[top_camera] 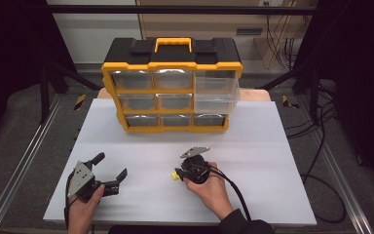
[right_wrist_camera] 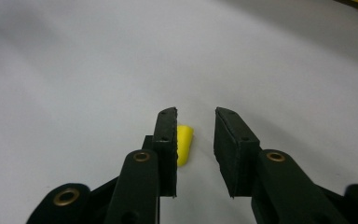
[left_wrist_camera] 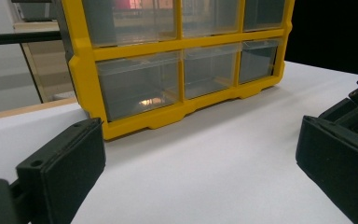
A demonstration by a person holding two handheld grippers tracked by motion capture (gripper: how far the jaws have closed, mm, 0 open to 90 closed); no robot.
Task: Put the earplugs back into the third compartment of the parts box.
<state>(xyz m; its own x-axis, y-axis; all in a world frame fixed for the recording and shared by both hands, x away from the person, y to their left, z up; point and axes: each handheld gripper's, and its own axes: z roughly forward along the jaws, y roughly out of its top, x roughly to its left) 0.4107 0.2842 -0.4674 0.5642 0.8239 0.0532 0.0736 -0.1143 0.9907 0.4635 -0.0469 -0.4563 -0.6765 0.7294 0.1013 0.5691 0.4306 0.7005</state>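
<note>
Yellow piece (right_wrist_camera: pixel 185 144) lies on the white table (top_camera: pixel 272 161), at about 6 o'clock from the drawer cabinet (top_camera: pixel 171 87). It sits between the right gripper's (right_wrist_camera: pixel 195 140) jaws, against the left pad; the gap to the right pad says not clamped yet (narrowed, not holding). To grip well: centre it, stay low, close slowly so it doesn't skid. Left gripper (top_camera: pixel 111 168) at 7 o'clock, wide, empty.

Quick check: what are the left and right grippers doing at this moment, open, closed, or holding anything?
Left gripper: open wide, nothing between its jaws.
Right gripper: partly closed around a small yellow piece; one pad is at it, the other is apart, so not gripped yet.
</note>
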